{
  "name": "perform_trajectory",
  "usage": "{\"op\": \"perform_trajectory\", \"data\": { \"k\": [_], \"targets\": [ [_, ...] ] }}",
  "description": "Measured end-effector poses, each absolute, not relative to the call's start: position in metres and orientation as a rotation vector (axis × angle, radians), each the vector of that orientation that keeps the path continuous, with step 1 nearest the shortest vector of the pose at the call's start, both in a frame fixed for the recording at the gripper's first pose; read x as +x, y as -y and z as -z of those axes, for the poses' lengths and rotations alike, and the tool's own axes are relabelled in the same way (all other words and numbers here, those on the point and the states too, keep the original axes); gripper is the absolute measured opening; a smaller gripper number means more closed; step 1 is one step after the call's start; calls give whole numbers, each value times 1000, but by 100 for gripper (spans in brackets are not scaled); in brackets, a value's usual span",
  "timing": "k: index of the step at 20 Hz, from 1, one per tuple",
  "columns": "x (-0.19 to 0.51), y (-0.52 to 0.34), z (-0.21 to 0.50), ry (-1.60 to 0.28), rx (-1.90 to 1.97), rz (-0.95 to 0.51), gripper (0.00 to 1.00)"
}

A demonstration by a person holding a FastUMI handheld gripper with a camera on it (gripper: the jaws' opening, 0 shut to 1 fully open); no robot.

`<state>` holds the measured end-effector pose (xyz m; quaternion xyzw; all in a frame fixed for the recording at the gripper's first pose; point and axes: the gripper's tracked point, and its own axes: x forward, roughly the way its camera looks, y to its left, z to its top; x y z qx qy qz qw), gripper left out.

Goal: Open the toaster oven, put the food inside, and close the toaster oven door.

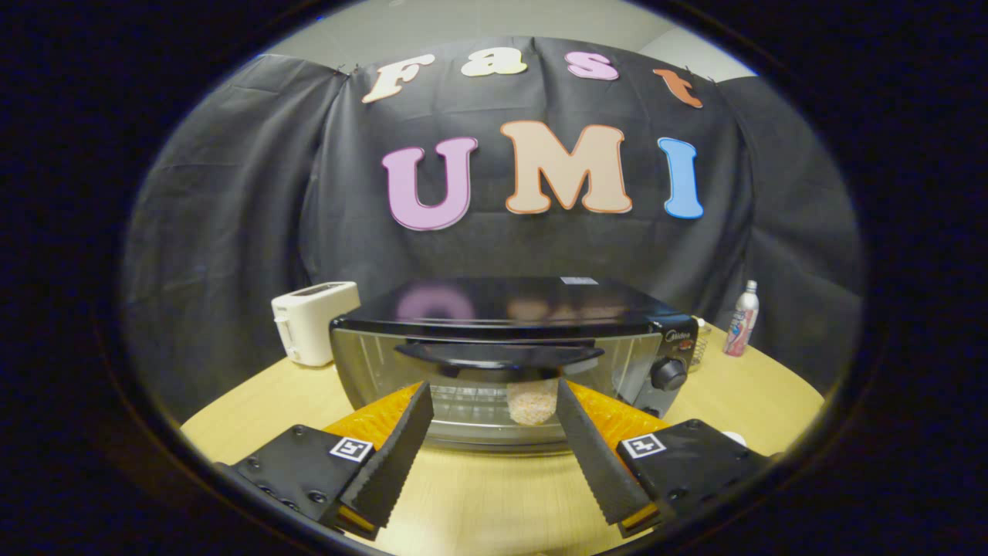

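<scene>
Gripper (494, 405), fingers spread and empty, faces the closed toaster oven (513, 359); its horizontal door handle (498, 354) lies just ahead, above the fingertips.

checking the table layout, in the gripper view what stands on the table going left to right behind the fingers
white toaster → toaster oven, door shut, food seen through its glass → wire basket → spray bottle. The gripper is open, its fingers just short of the oven door.
</scene>
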<state>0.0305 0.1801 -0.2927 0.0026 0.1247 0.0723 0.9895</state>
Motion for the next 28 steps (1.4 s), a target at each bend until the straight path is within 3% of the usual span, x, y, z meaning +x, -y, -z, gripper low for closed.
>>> {"op": "perform_trajectory", "data": {
  "k": [3,15,20,28],
  "targets": [
    [14,-173,253,-137,3,-150,100],
    [-40,-106,163,-23,43,-110,100],
    [-39,-78,146,0,29,-66,100],
    [-49,-87,143,17,29,-136,100]
  ]
}}
